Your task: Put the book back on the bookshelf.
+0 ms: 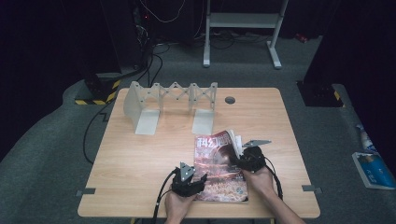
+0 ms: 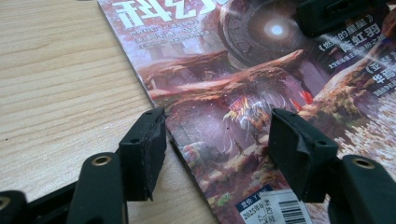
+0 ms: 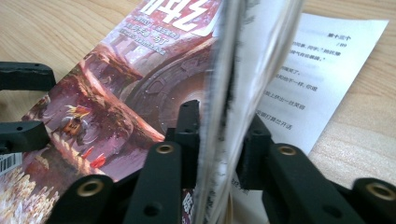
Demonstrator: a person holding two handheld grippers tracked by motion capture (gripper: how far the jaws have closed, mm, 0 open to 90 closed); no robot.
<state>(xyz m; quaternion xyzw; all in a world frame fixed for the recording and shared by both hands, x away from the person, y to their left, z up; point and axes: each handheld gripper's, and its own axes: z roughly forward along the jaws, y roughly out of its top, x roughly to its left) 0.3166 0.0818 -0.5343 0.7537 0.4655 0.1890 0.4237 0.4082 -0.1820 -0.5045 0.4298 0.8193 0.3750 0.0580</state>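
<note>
Wooden bench (image 1: 140, 154), broad and pale. At its far edge, a grey folding rack (image 1: 170, 105). Near the front edge, a magazine (image 1: 217, 172), cover up. Right tool (image 3: 219, 135) clamped on a lifted sheaf of pages. Left tool (image 2: 217, 140) spread apart over the cover's lower left edge.

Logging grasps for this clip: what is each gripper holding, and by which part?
The right gripper pinches the magazine by a lifted sheaf of pages at its open edge. The left gripper is open, holding nothing.
</note>
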